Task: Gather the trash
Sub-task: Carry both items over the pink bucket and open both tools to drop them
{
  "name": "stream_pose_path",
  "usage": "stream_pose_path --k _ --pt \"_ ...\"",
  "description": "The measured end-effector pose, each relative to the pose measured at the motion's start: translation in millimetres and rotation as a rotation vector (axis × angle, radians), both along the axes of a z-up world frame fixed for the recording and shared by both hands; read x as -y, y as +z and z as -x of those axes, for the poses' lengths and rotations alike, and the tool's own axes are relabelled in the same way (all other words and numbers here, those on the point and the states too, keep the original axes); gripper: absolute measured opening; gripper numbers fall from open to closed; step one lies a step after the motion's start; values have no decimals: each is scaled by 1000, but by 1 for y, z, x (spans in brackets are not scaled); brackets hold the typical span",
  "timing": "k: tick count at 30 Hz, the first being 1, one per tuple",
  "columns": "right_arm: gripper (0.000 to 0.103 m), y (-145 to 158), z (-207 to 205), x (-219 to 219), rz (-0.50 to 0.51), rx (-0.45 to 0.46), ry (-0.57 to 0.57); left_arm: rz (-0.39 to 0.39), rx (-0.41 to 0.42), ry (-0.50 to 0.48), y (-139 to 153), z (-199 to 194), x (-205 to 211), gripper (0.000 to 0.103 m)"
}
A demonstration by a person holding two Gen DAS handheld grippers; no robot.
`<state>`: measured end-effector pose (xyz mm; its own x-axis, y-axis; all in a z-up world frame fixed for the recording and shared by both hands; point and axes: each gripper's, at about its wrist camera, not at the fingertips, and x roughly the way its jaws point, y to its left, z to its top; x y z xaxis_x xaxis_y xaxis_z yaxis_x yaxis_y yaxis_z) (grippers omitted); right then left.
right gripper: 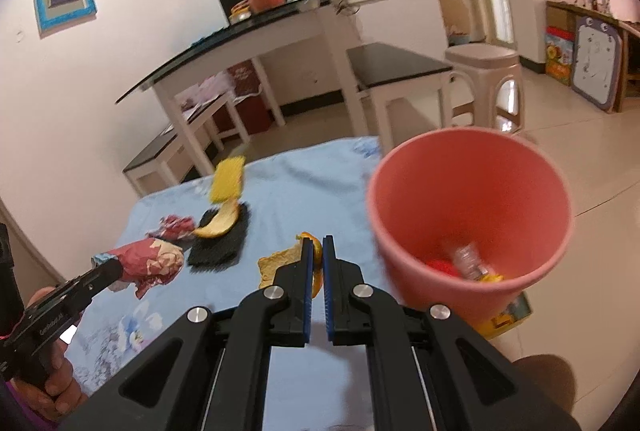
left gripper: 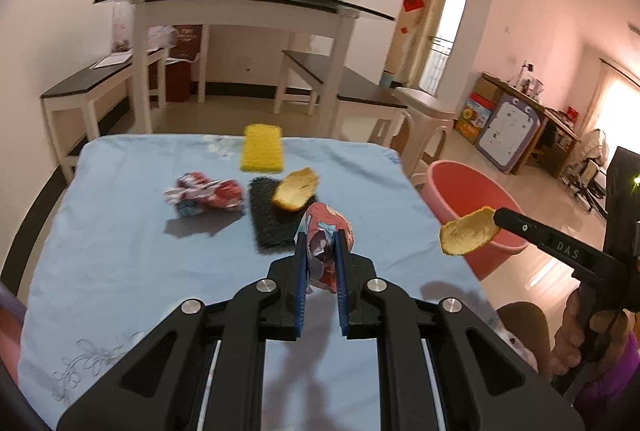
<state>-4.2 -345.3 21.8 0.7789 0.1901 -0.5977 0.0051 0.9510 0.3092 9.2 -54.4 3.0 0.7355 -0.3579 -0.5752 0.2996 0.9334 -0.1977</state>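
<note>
Blue floral cloth [left gripper: 120,231] covers the table, bearing a crumpled red wrapper [left gripper: 204,196], yellow sponge [left gripper: 262,148] and dark scouring pad [left gripper: 268,227]. Left gripper [left gripper: 320,251] clamps a crumpled red-patterned paper wad [left gripper: 330,227]; right gripper [right gripper: 318,251] pinches an orange peel [right gripper: 280,263] beside the pink plastic bucket [right gripper: 472,207].
</note>
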Motion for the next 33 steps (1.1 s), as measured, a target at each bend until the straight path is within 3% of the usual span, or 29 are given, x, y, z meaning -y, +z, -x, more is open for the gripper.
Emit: stream_pose_path --k 12,20,33 --pt "4 2 11 83 1 32 -194 -33 48 -195 13 -10 92 12" --pt "4 -10 15 119 4 17 -260 -42 60 -316 13 -20 158 12" --pt "4 -26 5 138 22 -15 -288 -62 8 -383 -12 -49 220 12"
